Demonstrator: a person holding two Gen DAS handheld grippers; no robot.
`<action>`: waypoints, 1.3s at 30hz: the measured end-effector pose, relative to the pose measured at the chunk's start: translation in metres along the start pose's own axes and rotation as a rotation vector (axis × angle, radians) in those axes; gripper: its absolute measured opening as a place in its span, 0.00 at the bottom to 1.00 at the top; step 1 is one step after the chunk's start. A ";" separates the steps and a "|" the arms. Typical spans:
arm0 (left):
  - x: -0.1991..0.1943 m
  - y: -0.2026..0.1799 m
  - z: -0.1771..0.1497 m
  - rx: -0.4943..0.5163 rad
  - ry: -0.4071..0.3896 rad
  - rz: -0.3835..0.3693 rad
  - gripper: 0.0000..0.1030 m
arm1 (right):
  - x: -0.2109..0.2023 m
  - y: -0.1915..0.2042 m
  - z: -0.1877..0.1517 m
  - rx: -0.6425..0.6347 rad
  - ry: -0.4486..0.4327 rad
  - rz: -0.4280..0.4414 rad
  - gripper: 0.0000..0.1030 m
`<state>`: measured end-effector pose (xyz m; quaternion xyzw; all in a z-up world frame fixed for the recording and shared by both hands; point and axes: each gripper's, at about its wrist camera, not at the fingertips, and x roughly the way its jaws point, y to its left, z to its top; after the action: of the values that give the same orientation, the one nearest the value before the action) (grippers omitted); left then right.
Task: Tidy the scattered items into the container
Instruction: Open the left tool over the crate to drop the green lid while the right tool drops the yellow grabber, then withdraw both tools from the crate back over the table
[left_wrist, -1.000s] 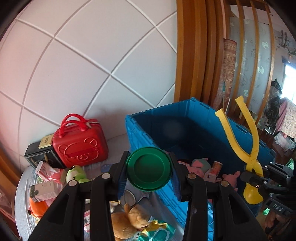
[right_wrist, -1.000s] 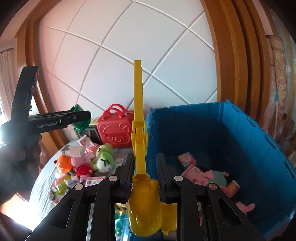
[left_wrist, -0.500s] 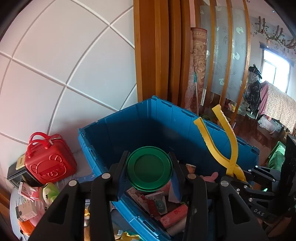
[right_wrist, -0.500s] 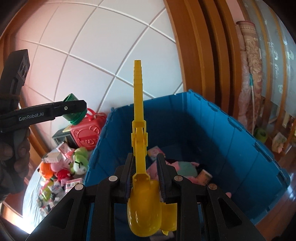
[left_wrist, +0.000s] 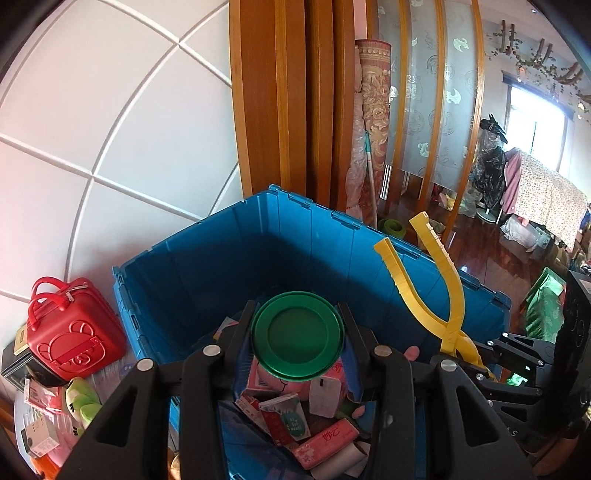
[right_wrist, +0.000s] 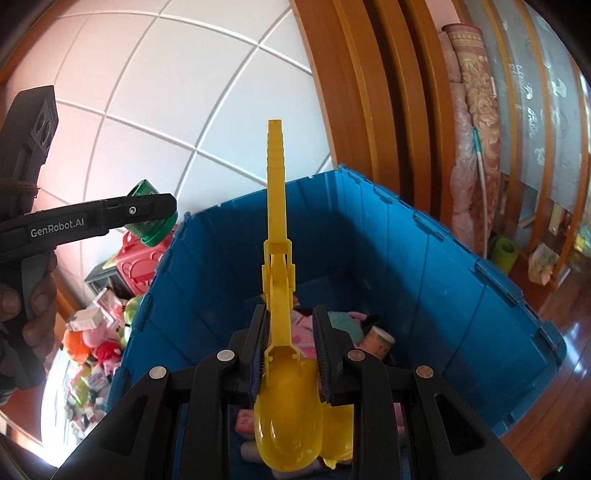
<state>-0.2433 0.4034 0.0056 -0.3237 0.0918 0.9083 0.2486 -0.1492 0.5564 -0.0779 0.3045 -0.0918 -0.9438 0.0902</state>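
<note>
The left tongs (left_wrist: 297, 341) are clenched on a green round lid (left_wrist: 297, 336), its flat face turned toward the camera, and they hang above the open blue bin (left_wrist: 207, 266) — over the near part of its interior. In the right wrist view the same lid (right_wrist: 151, 225) shows edge-on at the tip of the left tongs (right_wrist: 147, 212), just outside the bin's (right_wrist: 461, 295) left wall, with a hand (right_wrist: 29, 310) wrapped around the black handle. The right tongs (right_wrist: 291, 332) are clenched on a yellow snowball clamp (right_wrist: 277, 236), gripping it just above its scoop cups; the long handle stands upright over the bin's middle. From the left wrist view the clamp's (left_wrist: 439, 280) two arms spread in a V over the bin's right rim, held by the right tongs (left_wrist: 465, 354) at their junction. Inside the bin lie a pink plush toy (right_wrist: 343, 321), a small paper cup (right_wrist: 378, 338), and — nearer the front — pink and red packets (left_wrist: 325, 439). Left of the bin a red toy suitcase (left_wrist: 70, 328) with looped handles stands against the white panelled wall (left_wrist: 110, 129), a dark box (left_wrist: 16, 358) beside it. More plush toys (right_wrist: 96, 343) and small cartons (right_wrist: 85, 317) are scattered on the round counter (right_wrist: 55, 387) to the left of the bin. Behind the bin's far corner rises a wooden door frame (left_wrist: 280, 96), with a rolled patterned rug (left_wrist: 373, 122) leaning to its right.
</note>
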 end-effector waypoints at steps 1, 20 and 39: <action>0.002 0.000 0.001 0.000 -0.001 -0.002 0.39 | 0.001 -0.001 0.001 0.000 0.000 0.000 0.23; -0.012 0.035 -0.011 -0.051 -0.003 0.052 0.94 | 0.009 0.014 0.017 -0.004 -0.053 0.009 0.99; -0.077 0.141 -0.107 -0.234 0.027 0.184 0.94 | 0.014 0.120 0.021 -0.147 -0.033 0.129 1.00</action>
<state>-0.2062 0.2168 -0.0272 -0.3527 0.0179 0.9274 0.1238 -0.1590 0.4401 -0.0413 0.2751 -0.0432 -0.9451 0.1712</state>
